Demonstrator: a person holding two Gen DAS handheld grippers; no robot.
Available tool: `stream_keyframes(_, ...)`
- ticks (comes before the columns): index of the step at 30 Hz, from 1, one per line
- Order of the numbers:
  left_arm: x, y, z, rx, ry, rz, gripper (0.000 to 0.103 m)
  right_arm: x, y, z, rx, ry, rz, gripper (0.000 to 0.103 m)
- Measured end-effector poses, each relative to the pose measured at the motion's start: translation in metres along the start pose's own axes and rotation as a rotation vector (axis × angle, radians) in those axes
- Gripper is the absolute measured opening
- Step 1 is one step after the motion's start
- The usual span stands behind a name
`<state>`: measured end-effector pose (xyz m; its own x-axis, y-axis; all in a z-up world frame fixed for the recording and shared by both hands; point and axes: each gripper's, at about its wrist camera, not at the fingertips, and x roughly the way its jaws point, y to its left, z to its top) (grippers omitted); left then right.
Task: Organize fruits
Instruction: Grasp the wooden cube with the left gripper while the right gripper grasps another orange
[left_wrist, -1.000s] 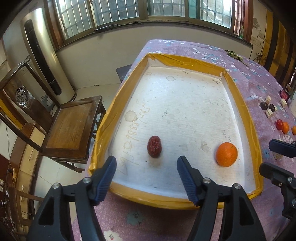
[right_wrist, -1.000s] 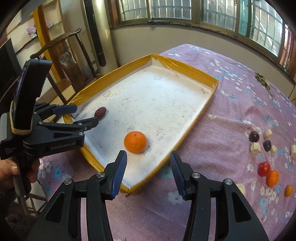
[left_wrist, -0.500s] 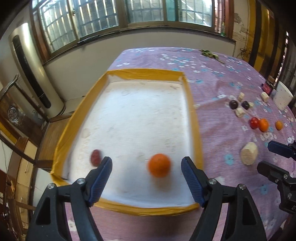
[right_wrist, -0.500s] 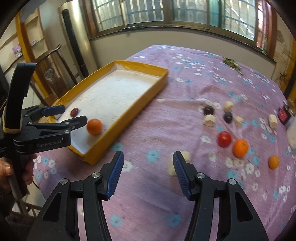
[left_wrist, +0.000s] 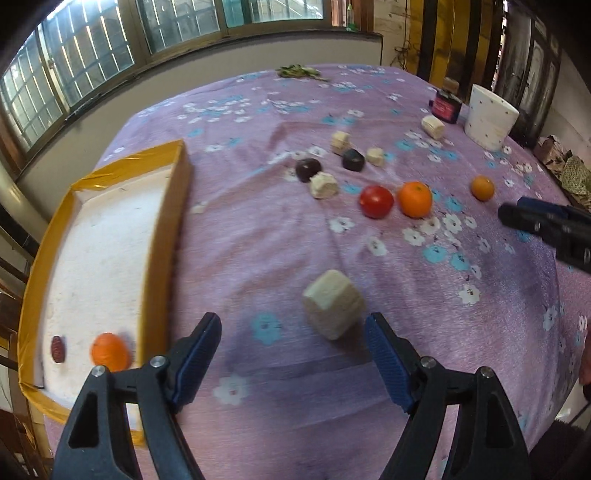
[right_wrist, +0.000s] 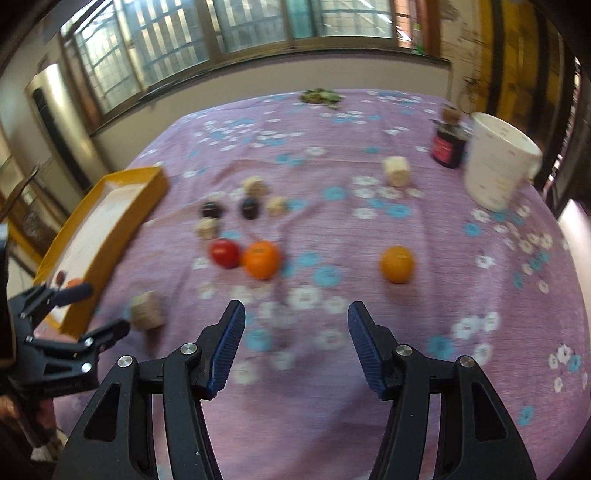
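Observation:
A yellow-rimmed tray (left_wrist: 162, 236) at the left holds an orange (left_wrist: 110, 351) and a dark red date (left_wrist: 57, 349). On the purple cloth lie a red tomato (left_wrist: 376, 201), a large orange (left_wrist: 415, 198), a small orange (left_wrist: 482, 187), two dark plums (left_wrist: 308, 169) and several pale banana chunks. My left gripper (left_wrist: 293, 349) is open, just short of a banana chunk (left_wrist: 334, 302). My right gripper (right_wrist: 295, 339) is open and empty above the cloth, in front of the tomato (right_wrist: 224, 253), the large orange (right_wrist: 260, 259) and the small orange (right_wrist: 397, 264).
A white cup (right_wrist: 496, 162) and a dark jar (right_wrist: 448, 146) stand at the far right. A sprig of greenery (right_wrist: 321, 96) lies at the table's far edge. The left gripper shows at the left of the right wrist view (right_wrist: 92, 312).
Both grippers have swung right, away from the tray toward the loose fruit on the cloth. The banana chunk now lies just ahead of my left fingers. Both stay open.

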<state>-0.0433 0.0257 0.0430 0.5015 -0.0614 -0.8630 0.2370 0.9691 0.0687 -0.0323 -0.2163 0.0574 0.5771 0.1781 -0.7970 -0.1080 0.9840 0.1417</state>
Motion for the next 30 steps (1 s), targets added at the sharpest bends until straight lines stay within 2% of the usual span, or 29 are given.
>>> stream_keyframes(4,0.005,-0.006,0.001,-0.025,0.021,-0.009,0.082,0.015,-0.033,0.001,0.025,0.038,-0.025,0.058)
stream_keyframes(12,0.017,-0.009,0.003,-0.089,0.062,0.004,0.082,0.05,-0.042,0.013,-0.019,0.071,-0.018,0.057)
stream_keyframes(14,0.019,-0.007,0.002,-0.113,0.072,-0.001,0.082,0.058,-0.041,0.015,-0.048,0.08,-0.019,0.05)
stream_keyframes(16,0.022,-0.005,0.002,-0.136,0.08,-0.006,0.082,0.061,-0.04,0.017,-0.068,0.072,-0.027,0.048)
stream_keyframes(19,0.029,-0.001,0.002,-0.179,0.097,-0.022,0.082,0.063,-0.04,0.02,-0.087,0.065,-0.038,0.033)
stream_keyframes(21,0.033,0.003,0.001,-0.221,0.109,-0.04,0.081,0.064,-0.04,0.021,-0.1,0.064,-0.039,0.032)
stream_keyframes(24,0.031,0.007,0.002,-0.25,0.075,-0.052,0.067,0.064,-0.038,0.02,-0.105,0.063,-0.044,0.032)
stream_keyframes(26,0.029,0.009,0.004,-0.261,0.06,-0.104,0.044,0.061,-0.038,0.018,-0.094,0.064,-0.035,0.032)
stream_keyframes(27,0.029,0.009,0.004,-0.26,0.06,-0.127,0.044,0.059,-0.037,0.017,-0.089,0.063,-0.034,0.032)
stream_keyframes(30,0.028,0.005,0.004,-0.222,0.058,-0.118,0.043,0.051,-0.035,0.014,-0.068,0.061,-0.021,0.032)
